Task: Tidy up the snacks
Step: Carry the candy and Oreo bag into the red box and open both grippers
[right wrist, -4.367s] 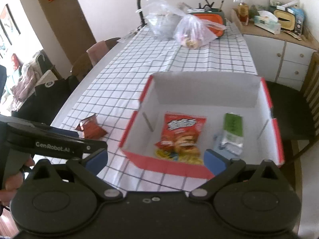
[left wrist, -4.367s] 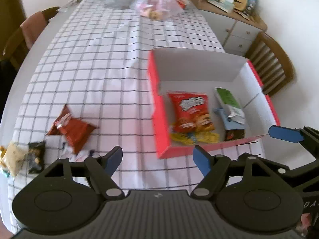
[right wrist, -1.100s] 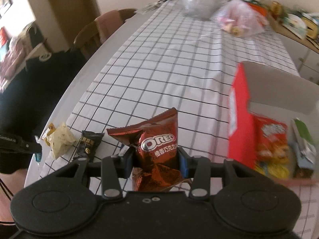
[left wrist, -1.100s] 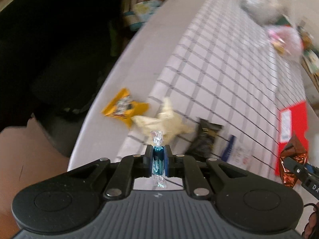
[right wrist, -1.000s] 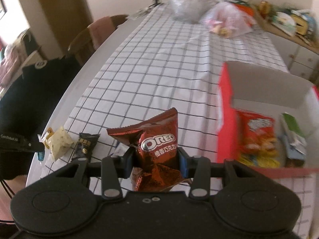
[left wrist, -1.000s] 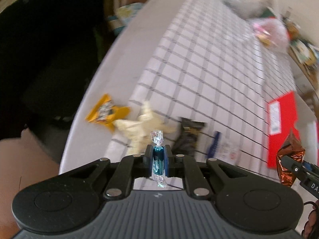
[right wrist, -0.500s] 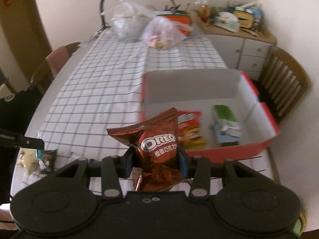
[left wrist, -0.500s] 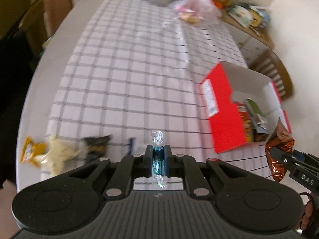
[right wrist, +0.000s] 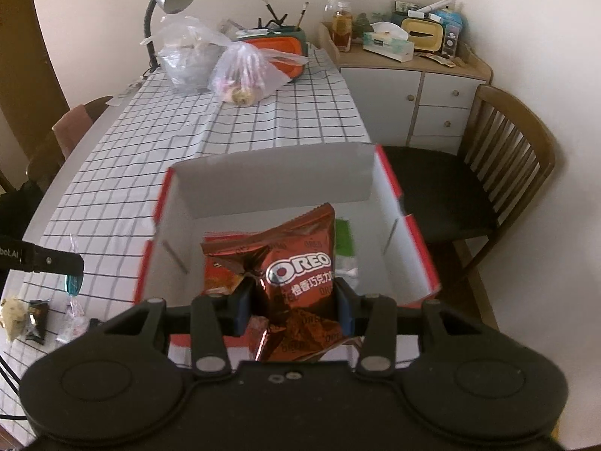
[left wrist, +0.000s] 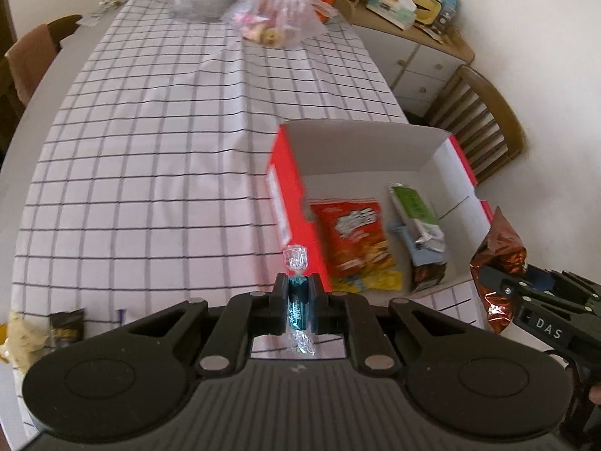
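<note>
My left gripper (left wrist: 298,302) is shut on a small teal wrapped candy (left wrist: 296,300), held above the checked cloth just left of the red box (left wrist: 285,191). In the right wrist view the same candy (right wrist: 72,283) hangs at the far left. My right gripper (right wrist: 293,300) is shut on a brown Oreo packet (right wrist: 296,263), over the near edge of the red box (right wrist: 409,225); the packet (left wrist: 497,259) also shows at the box's near right corner. Inside the box lie a red chip bag (left wrist: 355,233) and a green packet (left wrist: 413,206).
A pale snack (left wrist: 22,336) and a dark small packet (left wrist: 67,329) lie at the table's near left corner. Plastic bags (right wrist: 240,71) and an orange tray (right wrist: 278,47) stand at the far end. A wooden chair (right wrist: 499,173) and a cabinet (right wrist: 413,101) are on the right.
Both grippers have swung right from the table's left corner toward the red box, each still holding its snack. The Oreo packet is now over the box's near edge.
</note>
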`<state>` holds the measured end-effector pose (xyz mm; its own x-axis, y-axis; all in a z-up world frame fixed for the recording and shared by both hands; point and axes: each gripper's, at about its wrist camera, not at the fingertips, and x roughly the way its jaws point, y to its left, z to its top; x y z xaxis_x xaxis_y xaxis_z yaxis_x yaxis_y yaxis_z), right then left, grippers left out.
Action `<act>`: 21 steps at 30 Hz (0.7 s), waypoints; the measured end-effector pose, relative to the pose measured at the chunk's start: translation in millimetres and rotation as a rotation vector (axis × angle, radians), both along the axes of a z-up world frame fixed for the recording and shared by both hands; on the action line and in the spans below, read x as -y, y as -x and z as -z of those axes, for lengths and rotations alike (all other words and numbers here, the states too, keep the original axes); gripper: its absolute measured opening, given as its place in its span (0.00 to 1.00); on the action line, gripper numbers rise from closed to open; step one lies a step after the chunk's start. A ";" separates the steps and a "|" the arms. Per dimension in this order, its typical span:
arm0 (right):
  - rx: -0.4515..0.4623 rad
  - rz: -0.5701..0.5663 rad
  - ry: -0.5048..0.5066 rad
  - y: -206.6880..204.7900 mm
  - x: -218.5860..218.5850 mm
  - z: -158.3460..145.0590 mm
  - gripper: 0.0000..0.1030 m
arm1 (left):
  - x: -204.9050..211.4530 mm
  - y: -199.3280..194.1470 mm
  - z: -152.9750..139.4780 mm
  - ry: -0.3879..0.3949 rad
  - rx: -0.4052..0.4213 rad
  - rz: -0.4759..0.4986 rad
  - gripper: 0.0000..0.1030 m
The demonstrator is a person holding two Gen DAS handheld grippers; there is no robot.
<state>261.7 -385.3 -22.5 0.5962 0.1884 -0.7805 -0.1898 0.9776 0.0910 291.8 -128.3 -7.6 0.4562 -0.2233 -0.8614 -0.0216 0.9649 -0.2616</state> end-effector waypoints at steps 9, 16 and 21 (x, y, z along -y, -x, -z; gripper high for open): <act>-0.021 -0.030 0.017 -42.1 35.3 15.9 0.41 | 57.8 -45.9 4.4 -0.040 -0.010 0.022 0.10; -0.058 -0.053 0.036 -72.0 39.9 38.7 0.41 | 80.9 -80.5 26.1 -0.089 -0.057 0.010 0.10; -0.095 -0.086 0.049 -88.0 31.3 59.7 0.41 | 87.4 -90.0 47.4 -0.115 -0.105 0.008 0.10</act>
